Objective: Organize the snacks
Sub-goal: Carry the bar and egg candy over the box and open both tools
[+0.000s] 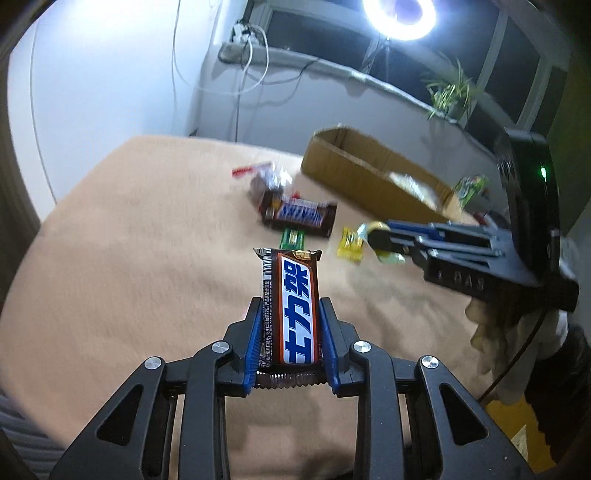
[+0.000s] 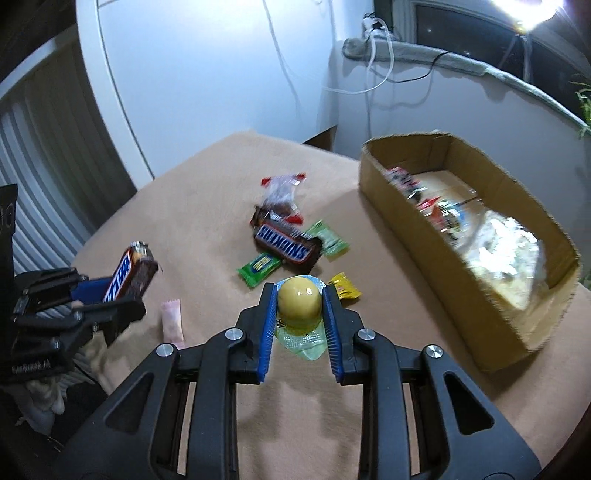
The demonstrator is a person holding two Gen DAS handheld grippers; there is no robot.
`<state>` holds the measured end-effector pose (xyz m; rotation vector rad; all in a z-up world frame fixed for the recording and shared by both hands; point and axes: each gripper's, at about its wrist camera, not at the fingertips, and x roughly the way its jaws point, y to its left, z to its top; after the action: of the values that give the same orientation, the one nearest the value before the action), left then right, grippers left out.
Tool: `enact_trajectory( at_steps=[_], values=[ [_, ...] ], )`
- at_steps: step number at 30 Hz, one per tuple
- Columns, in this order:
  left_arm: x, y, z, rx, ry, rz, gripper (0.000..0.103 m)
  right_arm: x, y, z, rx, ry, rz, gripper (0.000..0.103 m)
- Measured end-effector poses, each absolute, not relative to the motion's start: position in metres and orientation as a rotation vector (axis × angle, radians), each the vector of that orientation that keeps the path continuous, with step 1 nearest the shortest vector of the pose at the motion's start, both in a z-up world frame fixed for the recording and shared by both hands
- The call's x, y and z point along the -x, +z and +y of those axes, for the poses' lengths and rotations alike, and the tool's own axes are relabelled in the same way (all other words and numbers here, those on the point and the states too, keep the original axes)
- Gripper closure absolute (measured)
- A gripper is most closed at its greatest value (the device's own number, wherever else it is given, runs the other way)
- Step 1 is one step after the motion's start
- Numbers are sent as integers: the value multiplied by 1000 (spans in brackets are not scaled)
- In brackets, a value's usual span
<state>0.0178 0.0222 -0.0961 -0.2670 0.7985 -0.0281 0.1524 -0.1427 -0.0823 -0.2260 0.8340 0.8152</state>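
My left gripper (image 1: 290,306) is shut on a brown Snickers bar (image 1: 291,306) and holds it above the tan tablecloth; it also shows at the left of the right wrist view (image 2: 122,291). My right gripper (image 2: 300,299) is shut on a yellow jelly cup (image 2: 299,304) in a clear wrapper; it shows in the left wrist view (image 1: 380,236) near the box. The open cardboard box (image 2: 436,221) at the right holds several wrapped snacks. On the cloth lie another Snickers bar (image 2: 286,245), a clear snack bag (image 2: 280,192), green candies (image 2: 258,269) and a yellow candy (image 2: 343,288).
A pink wrapped candy (image 2: 171,321) lies near the table's left front edge. A ring light (image 1: 399,16), a window sill with cables (image 1: 255,55) and a plant (image 1: 448,92) stand behind the table. The box also shows in the left wrist view (image 1: 369,173).
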Motion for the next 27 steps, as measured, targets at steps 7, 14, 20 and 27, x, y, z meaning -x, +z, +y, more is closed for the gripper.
enact_trajectory(
  at_steps=[7, 14, 20, 27],
  values=[
    [-49, -78, 28, 257, -81, 749, 76, -170, -61, -171, 157, 729, 812, 77],
    [-87, -64, 32, 242, -128, 722, 76, -203, -43, -198, 102, 645, 796, 77],
    [-130, -56, 32, 227, -156, 716, 76, -233, -38, -220, 46, 579, 802, 77],
    [-177, -49, 17, 177, -205, 720, 76, -266, -37, -231, 32, 538, 805, 77]
  ],
)
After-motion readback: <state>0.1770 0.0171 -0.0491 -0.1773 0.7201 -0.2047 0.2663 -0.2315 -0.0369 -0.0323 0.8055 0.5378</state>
